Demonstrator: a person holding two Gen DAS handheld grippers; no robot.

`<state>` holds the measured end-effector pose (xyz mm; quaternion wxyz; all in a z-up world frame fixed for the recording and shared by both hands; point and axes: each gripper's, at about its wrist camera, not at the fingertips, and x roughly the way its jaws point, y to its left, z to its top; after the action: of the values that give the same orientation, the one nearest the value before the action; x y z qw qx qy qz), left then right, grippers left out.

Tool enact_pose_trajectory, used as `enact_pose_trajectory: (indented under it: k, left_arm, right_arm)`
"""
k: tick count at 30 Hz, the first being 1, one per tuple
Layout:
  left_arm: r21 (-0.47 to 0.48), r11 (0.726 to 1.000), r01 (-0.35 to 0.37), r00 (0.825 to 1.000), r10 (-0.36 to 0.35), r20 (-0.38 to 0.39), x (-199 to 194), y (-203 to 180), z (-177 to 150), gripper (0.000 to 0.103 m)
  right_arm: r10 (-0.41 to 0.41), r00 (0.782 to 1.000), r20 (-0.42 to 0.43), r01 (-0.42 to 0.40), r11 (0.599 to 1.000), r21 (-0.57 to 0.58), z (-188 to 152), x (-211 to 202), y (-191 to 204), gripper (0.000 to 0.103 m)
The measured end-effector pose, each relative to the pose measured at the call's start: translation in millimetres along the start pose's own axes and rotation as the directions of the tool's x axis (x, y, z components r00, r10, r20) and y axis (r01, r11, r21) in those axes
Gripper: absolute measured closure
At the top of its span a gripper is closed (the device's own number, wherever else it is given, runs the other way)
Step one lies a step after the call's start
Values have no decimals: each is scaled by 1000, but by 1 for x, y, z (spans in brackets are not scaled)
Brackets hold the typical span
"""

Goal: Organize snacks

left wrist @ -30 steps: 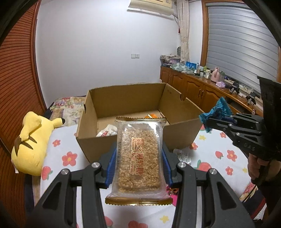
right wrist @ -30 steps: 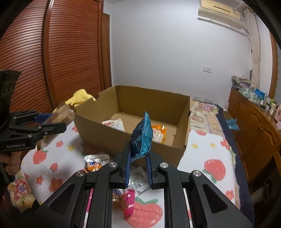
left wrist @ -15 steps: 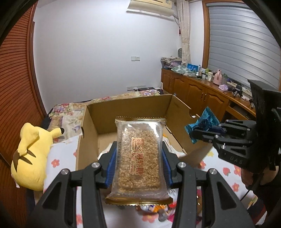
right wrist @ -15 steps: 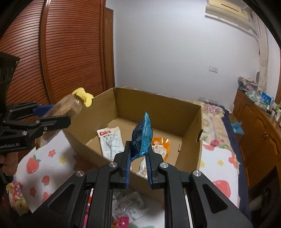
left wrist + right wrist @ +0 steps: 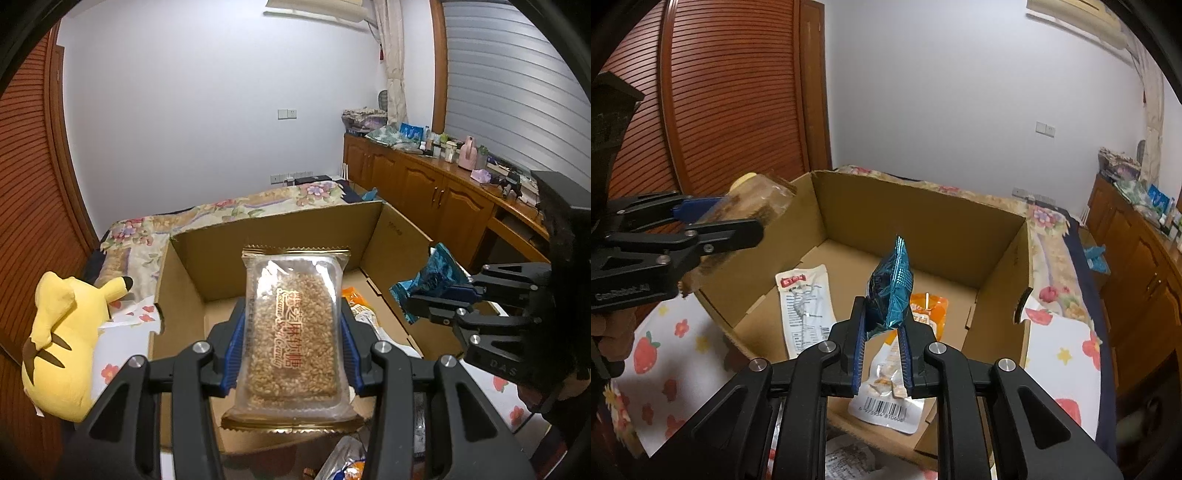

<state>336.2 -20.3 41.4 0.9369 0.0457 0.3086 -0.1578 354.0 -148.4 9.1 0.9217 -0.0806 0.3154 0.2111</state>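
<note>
The sesame bar (image 5: 293,332) in its clear wrapper is clamped by its long side edges between the blue pads of the left hand-held gripper (image 5: 291,332), so that the flat printed face is kept up and the packet cannot fold. Its long axis runs straight ahead along the fingers, with the far sealed end pointed at the back wall of the cardboard box (image 5: 280,236); the bar is held above the box's near part, judged ready for release inside.

The blue foil packet (image 5: 891,286) is pinched at its lower end by the right hand-held gripper (image 5: 882,338), whose jaws are brought nearly together on the thin foil. It is carried on edge, long axis up and away, the crimped top pointed toward the far wall, over the open box.

On the box floor a white packet (image 5: 805,306) and an orange packet (image 5: 929,308) are already laid flat, and a clear barcoded bag (image 5: 886,402) lies against the near wall. The box is set on a bed with a strawberry-print sheet (image 5: 1060,354). A yellow plush toy (image 5: 62,332) is left beside the box, outside it.
</note>
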Motion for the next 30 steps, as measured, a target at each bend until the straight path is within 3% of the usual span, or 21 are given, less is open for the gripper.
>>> enact_pose_trajectory:
  k: [6, 9, 18, 25, 30]
  left_arm:
    - [-1, 1000, -3, 1000, 3, -18, 14, -1, 1, 59]
    - [2, 1000, -6, 1000, 6, -22, 18, -4, 2, 59]
    - [12, 1000, -15, 999, 16, -34, 27, -7, 3, 58]
    - [5, 1000, -21, 999, 21, -42, 26, -9, 2, 47]
    - [0, 1000, 2, 1000, -2, -21, 6, -15, -1, 44]
  right_arm:
    - [-2, 1000, -8, 2, 1000, -3, 2, 6, -2, 88]
    - [-20, 1000, -5, 20, 1000, -3, 2, 8, -3, 78]
    - [-10, 1000, 3, 10, 1000, 10, 2, 5, -5, 72]
    - [-11, 1000, 11, 11, 1000, -2, 0, -5, 1, 70]
    - [-18, 1000, 22, 19, 1000, -10, -2, -20, 9, 66]
